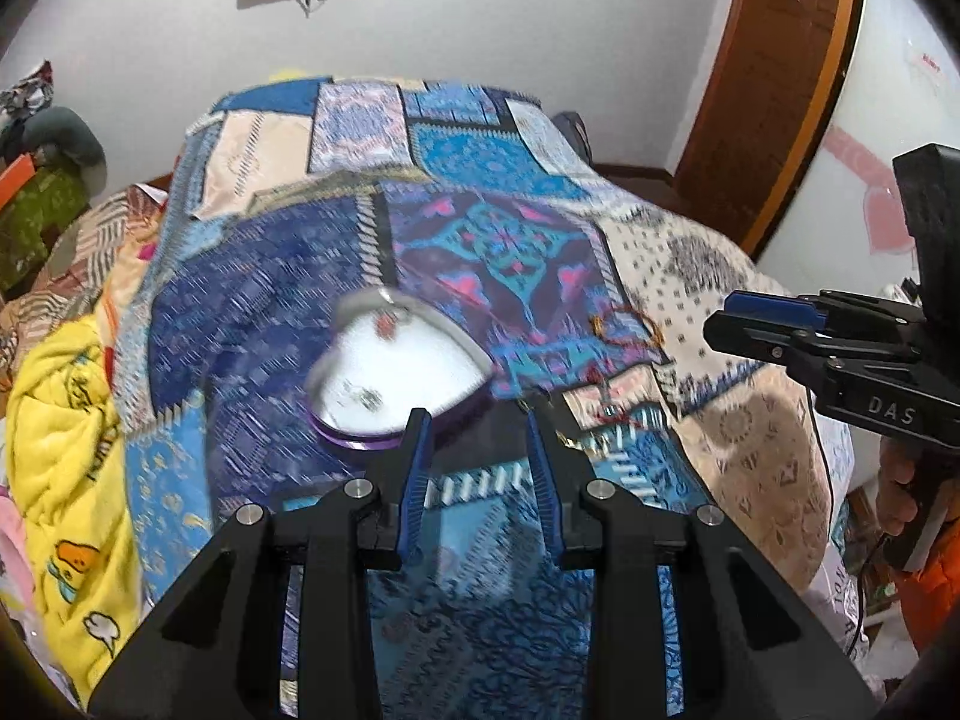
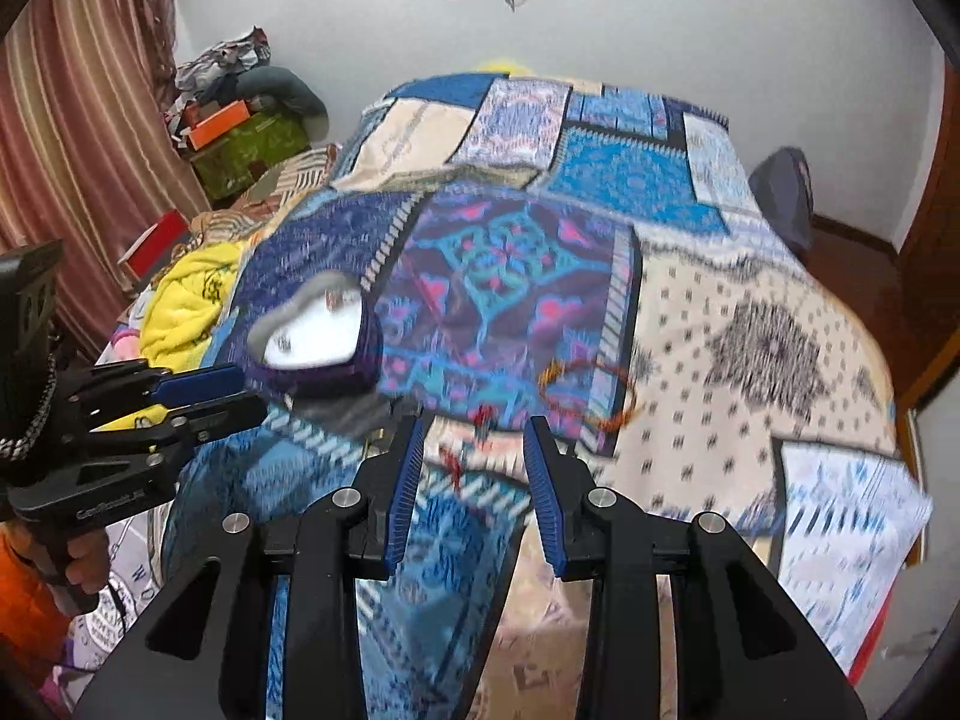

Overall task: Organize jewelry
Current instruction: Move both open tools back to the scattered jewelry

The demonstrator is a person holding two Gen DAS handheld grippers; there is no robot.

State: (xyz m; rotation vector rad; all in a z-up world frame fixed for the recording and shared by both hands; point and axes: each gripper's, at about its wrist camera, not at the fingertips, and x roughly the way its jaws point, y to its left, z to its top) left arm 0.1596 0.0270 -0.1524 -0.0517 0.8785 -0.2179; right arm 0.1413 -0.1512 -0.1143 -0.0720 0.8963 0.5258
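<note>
Nearest the heart-shaped box (image 1: 399, 378), the left claw (image 1: 477, 420) hung just in front of its purple rim, jaws parted a little with nothing between them. The right claw (image 2: 474, 426) hovered over the bedspread (image 2: 750, 330) to the right of the box, its jaws likewise parted and empty. The box lay open on the bed, its white lining holding a few small blurred pieces. Right of the box, a thin reddish-orange bracelet (image 2: 591, 390) lay loose on the bedspread. Beyond the box, a yellow blanket (image 2: 192, 294) was bunched at the bed's left edge.

Home bedroom: bed under blue patchwork-print quilt (image 2: 600, 180), crumpled yellow fleece blanket (image 1: 66, 420), striped pink curtain (image 2: 78, 120), brown wooden door (image 1: 774, 60).
</note>
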